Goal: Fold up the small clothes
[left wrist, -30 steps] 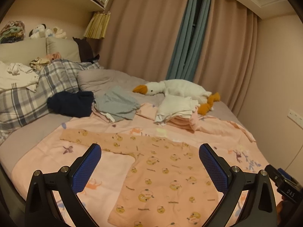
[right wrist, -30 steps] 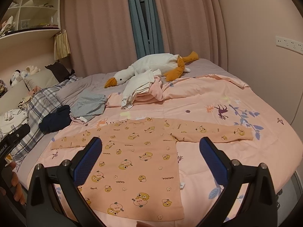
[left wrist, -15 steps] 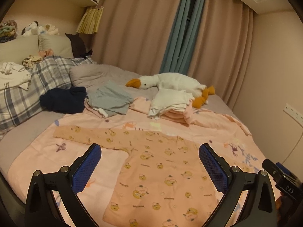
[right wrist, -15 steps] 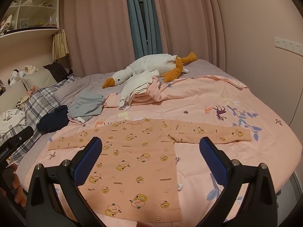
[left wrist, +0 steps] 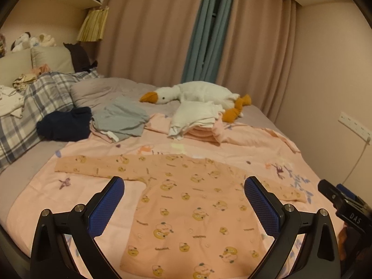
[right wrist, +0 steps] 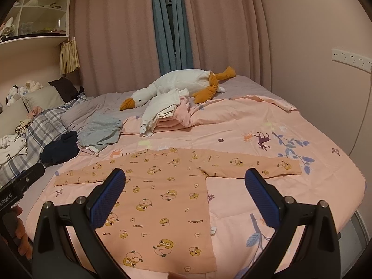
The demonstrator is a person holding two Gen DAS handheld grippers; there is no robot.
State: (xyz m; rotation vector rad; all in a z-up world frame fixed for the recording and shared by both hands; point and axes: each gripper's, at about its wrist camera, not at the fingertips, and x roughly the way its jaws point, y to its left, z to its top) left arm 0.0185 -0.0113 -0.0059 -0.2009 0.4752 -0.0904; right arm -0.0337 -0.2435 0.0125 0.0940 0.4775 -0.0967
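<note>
A small peach long-sleeved top (left wrist: 195, 207) (right wrist: 162, 195) with yellow duck prints lies flat on the pink quilt (left wrist: 37, 195) (right wrist: 267, 121), both sleeves spread out sideways. My left gripper (left wrist: 183, 193) hovers open above the top's body, nothing between its blue pads (left wrist: 107, 205). My right gripper (right wrist: 184, 186) is open too, held above the same top, blue pads (right wrist: 261, 200) wide apart. The other gripper's black body shows at each view's edge (left wrist: 346, 211) (right wrist: 18, 186).
Behind the top sit a stack of folded pink and white clothes (left wrist: 197, 121) (right wrist: 165, 114), a grey garment (left wrist: 121, 118), a dark navy garment (left wrist: 65, 125), and a white goose plush (left wrist: 197, 93). A plaid blanket (left wrist: 34, 107) and pillows lie left. Curtains and walls ring the bed.
Both grippers have drawn back and risen slightly, so the top sits farther away and more fully in view. Both stay open; the top has not moved.
</note>
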